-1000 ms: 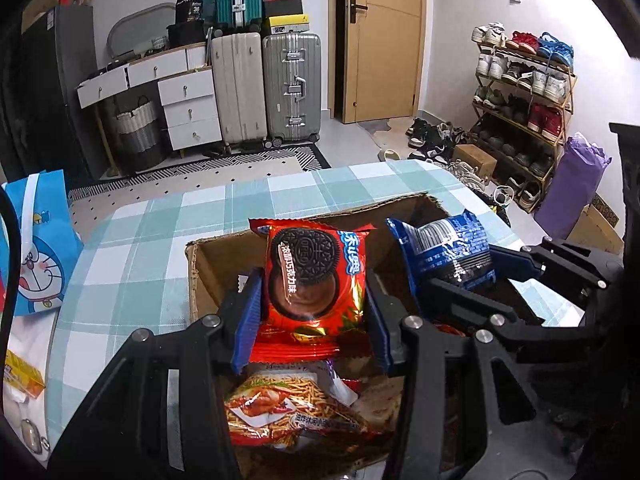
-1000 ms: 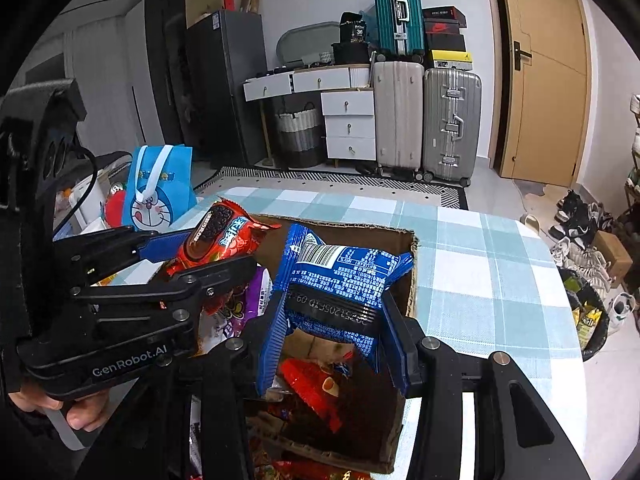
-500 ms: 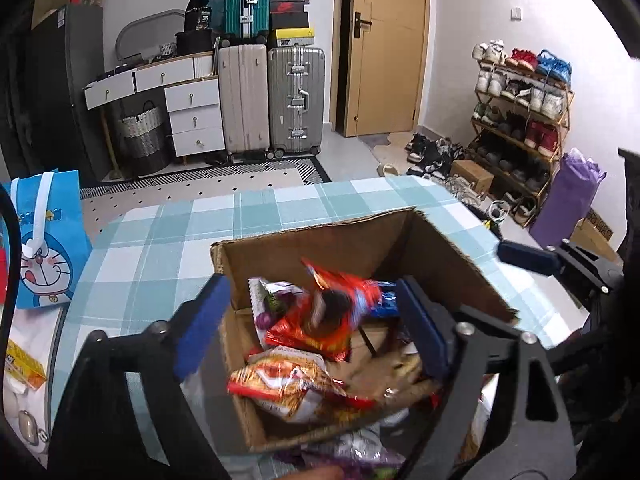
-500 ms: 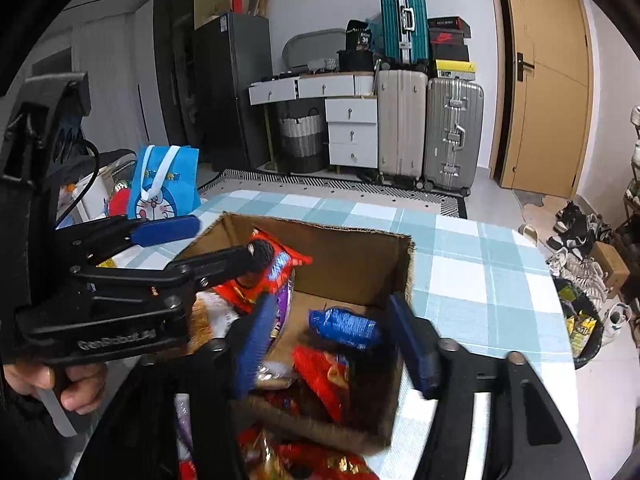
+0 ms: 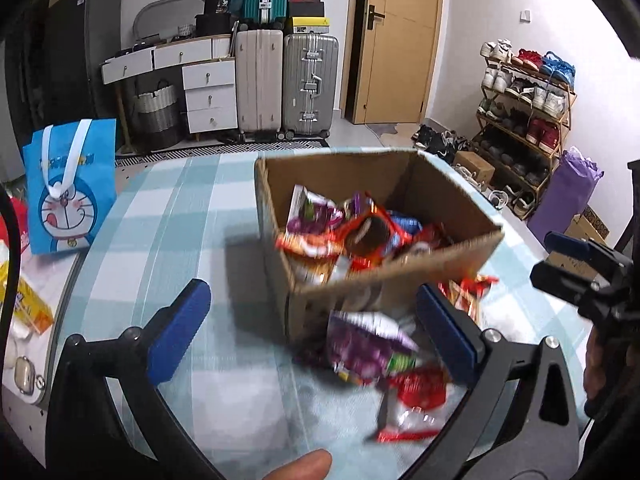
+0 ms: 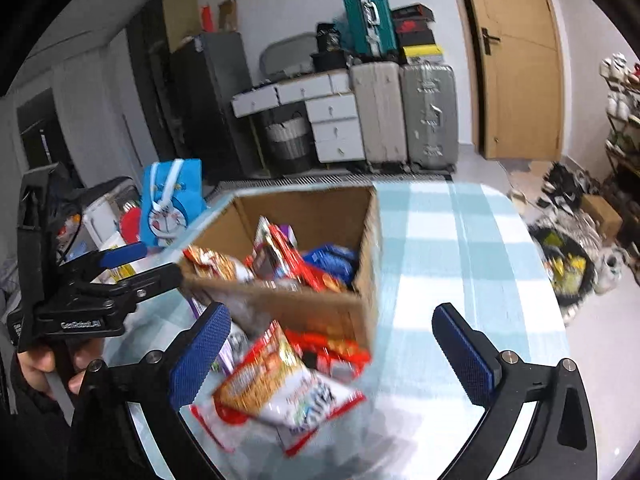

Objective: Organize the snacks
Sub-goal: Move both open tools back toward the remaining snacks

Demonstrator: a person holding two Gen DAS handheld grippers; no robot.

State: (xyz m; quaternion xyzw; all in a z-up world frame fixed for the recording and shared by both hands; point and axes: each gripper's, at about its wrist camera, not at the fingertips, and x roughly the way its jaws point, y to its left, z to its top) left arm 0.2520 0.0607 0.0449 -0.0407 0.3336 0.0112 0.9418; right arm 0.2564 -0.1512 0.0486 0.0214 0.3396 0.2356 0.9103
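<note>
both grippers, left [image 5: 312,328] and right [image 6: 328,350], hang with jaws released, empty. light, crinkly, slippery packets [image 5: 372,346] lie at 6 o'clock of the box [image 5: 384,276]; best pinched at sealed edges.

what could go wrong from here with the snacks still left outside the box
1. Loose packets lie on the table against the cardboard box; the orange-and-white snack bag overlaps red wrappers, so the open right gripper may pinch two at once.
2. The purple packet sits tight to the box wall; the left gripper, also open, could shove the box instead.
3. The box is already heaped, so added packets may slide out.
</note>
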